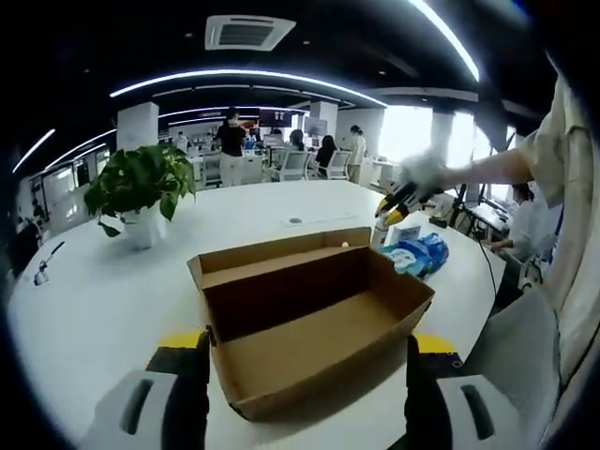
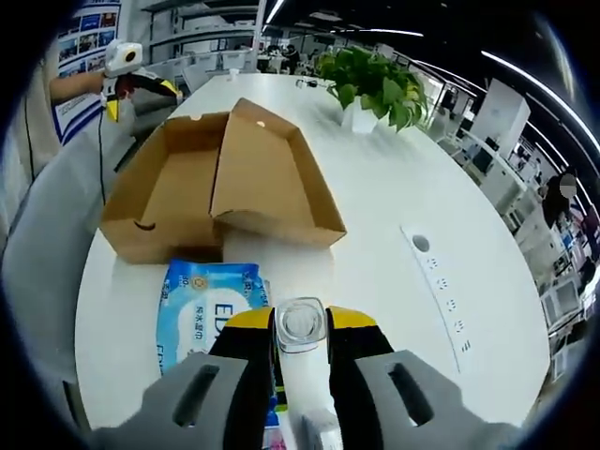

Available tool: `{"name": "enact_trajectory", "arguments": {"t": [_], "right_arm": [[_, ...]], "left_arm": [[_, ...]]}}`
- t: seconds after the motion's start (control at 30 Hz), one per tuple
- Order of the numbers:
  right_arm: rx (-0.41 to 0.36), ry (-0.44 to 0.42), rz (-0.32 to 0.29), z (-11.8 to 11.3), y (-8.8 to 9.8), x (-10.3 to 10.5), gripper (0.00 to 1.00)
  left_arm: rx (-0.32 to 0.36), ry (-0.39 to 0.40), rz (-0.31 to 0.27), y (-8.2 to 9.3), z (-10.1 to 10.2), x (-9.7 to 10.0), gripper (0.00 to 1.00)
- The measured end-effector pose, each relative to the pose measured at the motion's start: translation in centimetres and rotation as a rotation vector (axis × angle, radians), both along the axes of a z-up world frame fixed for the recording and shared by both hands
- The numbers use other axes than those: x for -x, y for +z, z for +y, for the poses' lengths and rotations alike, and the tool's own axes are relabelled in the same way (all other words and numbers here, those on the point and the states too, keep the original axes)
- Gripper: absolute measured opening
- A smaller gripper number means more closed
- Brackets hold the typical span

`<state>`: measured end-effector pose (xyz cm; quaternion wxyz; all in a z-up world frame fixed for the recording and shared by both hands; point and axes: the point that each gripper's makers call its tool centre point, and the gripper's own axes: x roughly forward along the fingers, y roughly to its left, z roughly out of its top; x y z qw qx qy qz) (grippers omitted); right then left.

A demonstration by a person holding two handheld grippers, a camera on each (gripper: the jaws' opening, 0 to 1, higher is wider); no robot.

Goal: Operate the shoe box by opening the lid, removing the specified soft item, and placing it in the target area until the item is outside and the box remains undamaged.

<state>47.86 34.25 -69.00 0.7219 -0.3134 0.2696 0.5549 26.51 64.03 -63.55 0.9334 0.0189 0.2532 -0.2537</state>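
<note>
The shoe box (image 1: 314,319) sat open on the white desk (image 1: 103,300), its lid (image 2: 272,178) folded back and standing beside the tray, the brown inside bare as far as could be seen. Just beside the box lay a blue soft pack (image 2: 211,309) of wipes, flat on the desk, outside the box.

Right gripper (image 2: 300,342): jaws closed onto a clear bottle (image 2: 300,323) with a round cap, held upright between the pads, right over the near edge of the blue pack. In the left gripper view this same gripper (image 1: 398,202) hung at the far side of the box, above the blue pack (image 1: 417,255), in a gloved hand (image 1: 422,173).

Left gripper (image 1: 305,375): jaws spread wide, one on each side of the box's near corner, gripping nothing.

Farther off on the desk stood a potted plant (image 1: 141,187) in a white pot. A strip of sockets (image 2: 441,281) was set into the desk top. People sat at desks in the office behind.
</note>
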Motion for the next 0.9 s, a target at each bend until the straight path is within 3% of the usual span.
{"name": "enact_trajectory", "arguments": {"t": [0.47,0.9], "right_arm": [[0.008,-0.005,-0.022,-0.6,0.1,-0.4,0.23],[0.002,0.012,-0.015,-0.5,0.3,-0.2,0.18]], "left_arm": [[-0.01,0.018,0.014,-0.8,0.7,-0.1,0.86],[-0.022,0.025,0.025,-1.3,1.0,0.1,0.84]]}}
